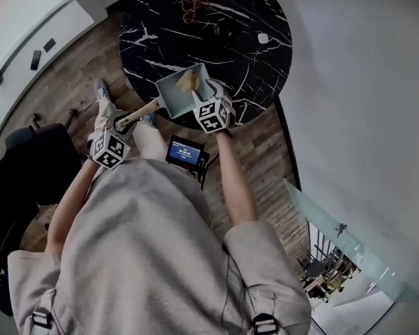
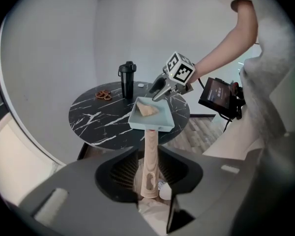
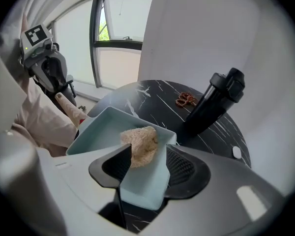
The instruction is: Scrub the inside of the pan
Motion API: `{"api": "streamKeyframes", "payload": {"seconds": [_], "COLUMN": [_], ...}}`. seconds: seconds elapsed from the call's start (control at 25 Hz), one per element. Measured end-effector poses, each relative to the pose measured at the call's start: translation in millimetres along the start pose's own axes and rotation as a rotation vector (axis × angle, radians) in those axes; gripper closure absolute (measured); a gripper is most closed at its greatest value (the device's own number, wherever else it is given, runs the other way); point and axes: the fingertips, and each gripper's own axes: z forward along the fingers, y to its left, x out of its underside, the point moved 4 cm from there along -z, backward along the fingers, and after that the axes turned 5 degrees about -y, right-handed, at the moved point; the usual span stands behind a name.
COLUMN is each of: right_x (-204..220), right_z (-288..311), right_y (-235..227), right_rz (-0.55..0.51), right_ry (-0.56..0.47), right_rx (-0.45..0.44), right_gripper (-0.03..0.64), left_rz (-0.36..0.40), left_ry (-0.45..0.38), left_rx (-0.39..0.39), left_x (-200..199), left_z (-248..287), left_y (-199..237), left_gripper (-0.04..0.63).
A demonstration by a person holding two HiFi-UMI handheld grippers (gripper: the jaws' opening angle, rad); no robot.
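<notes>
pan (image 1: 184, 93) is sitting at the table (image 1: 258, 68) edge, handle (image 2: 151, 146) overhanging for reach. left gripper (image 2: 150, 168) is straddling the handle, pads not pressing. right gripper (image 3: 147, 154) is gaping wide over the sponge (image 3: 140, 144), which is lying loose inside the pan, likely ready for scrubbing.

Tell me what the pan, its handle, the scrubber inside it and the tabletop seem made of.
Pale blue square pan: smooth, matte, even colour, probably coated metal.
Long light wooden handle: visible grain, bare wood.
Tan scrubbing pad: coarse, fibrous, likely loofah or plant fibre.
Round black tabletop: polished-looking, white veins, marble or a marble-look surface.
</notes>
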Motion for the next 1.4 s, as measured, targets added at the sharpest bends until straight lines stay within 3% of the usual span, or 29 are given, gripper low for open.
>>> {"api": "streamKeyframes", "payload": {"seconds": [0.16, 0.24, 0.36, 0.44, 0.56, 0.68, 0.84, 1.0, 1.2, 1.4], "right_x": [-11, -9, 2, -1, -10, -13, -30, -34, -8, -8], "right_z": [29, 45, 63, 64, 52, 42, 36, 34, 65, 70], "right_y": [10, 18, 19, 14, -6, -19, -18, -20, -20, -21], "right_rz": [-0.003, -0.002, 0.041, 0.071, 0.043, 0.017, -0.119, -0.155, -0.188, -0.061], "right_ry": [0.022, 0.081, 0.172, 0.169, 0.128, 0.117, 0.087, 0.105, 0.201, 0.189], "right_rx": [-0.096, -0.134, -0.151, -0.126, -0.013, 0.057, 0.121, 0.203, 0.174, 0.192], "right_gripper": [0.380, 0.380, 0.435, 0.462, 0.517, 0.525, 0.526, 0.528, 0.521, 0.529], "left_rz": [0.042, 0.041, 0.030, 0.023, 0.031, 0.064, 0.155, 0.136, 0.169, 0.187], "left_ry": [0.047, 0.070, 0.110, 0.128, 0.153, 0.180, 0.218, 0.209, 0.258, 0.268], "left_rx": [0.027, 0.038, 0.057, 0.067, 0.086, 0.097, 0.111, 0.096, 0.093, 0.083], "left_x": [9, 13, 21, 25, 30, 35, 39, 36, 45, 49], "left_z": [20, 28, 40, 46, 52, 56, 63, 66, 77, 79], "left_y": [-4, -6, -7, -7, -9, -13, -18, -12, -13, -15], "left_gripper": [0.422, 0.416, 0.407, 0.403, 0.403, 0.403, 0.403, 0.421, 0.496, 0.540]}}
